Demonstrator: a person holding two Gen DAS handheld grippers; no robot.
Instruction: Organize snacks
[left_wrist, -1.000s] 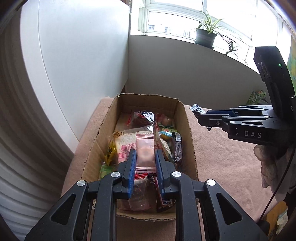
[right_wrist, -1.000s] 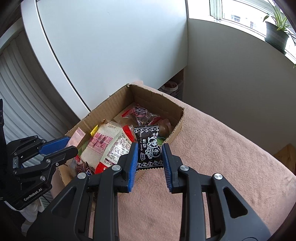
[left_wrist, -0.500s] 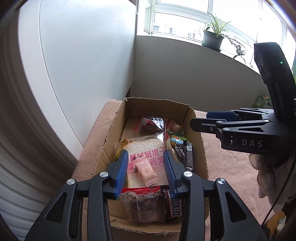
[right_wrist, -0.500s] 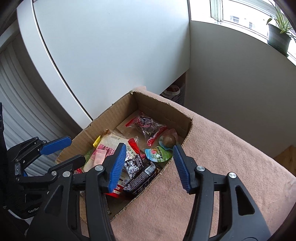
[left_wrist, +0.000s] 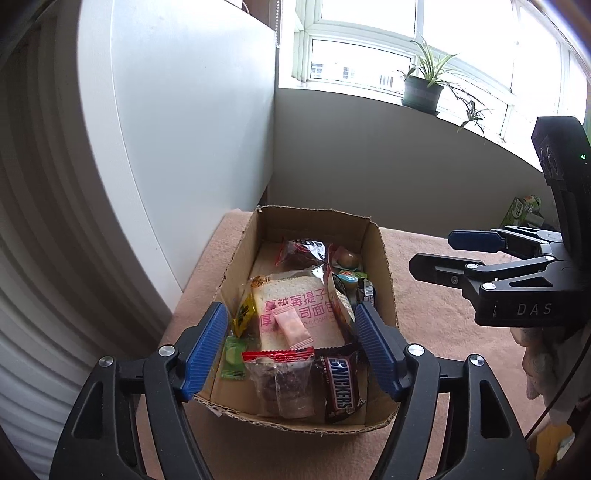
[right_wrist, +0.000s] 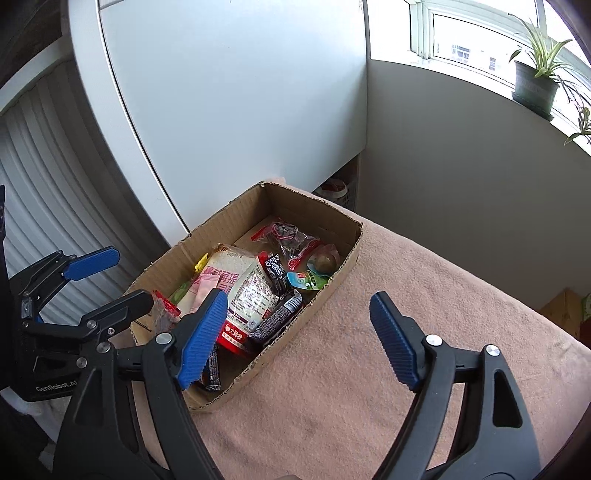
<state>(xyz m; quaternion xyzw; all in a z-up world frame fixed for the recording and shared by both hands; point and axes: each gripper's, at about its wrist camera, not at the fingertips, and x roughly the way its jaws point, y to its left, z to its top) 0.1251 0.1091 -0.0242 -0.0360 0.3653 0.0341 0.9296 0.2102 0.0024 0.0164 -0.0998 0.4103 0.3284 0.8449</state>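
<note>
1. Left gripper (left_wrist: 291, 347) hangs over the near end of the cardboard box (left_wrist: 386, 258), its blue fingers spread wide with nothing between them.
2. Right gripper (right_wrist: 299, 336) is likewise wide open and empty, held above the box's right rim and the pink cloth (right_wrist: 424, 295).
3. Just below the left gripper lie a clear pouch with a red top (left_wrist: 280, 380) and, beside it, a Snickers bar (left_wrist: 341, 384).
4. Further in, a small pink sachet (left_wrist: 291, 328) rests on a bread packet (left_wrist: 295, 310), with a yellow packet (left_wrist: 243, 314) at its left.
5. Toward the far wall sit a green-lidded jelly cup (right_wrist: 308, 280) and a dark red-edged bag (left_wrist: 301, 251).
6. Beyond, a potted plant (left_wrist: 423, 90) stands on the windowsill.
</note>
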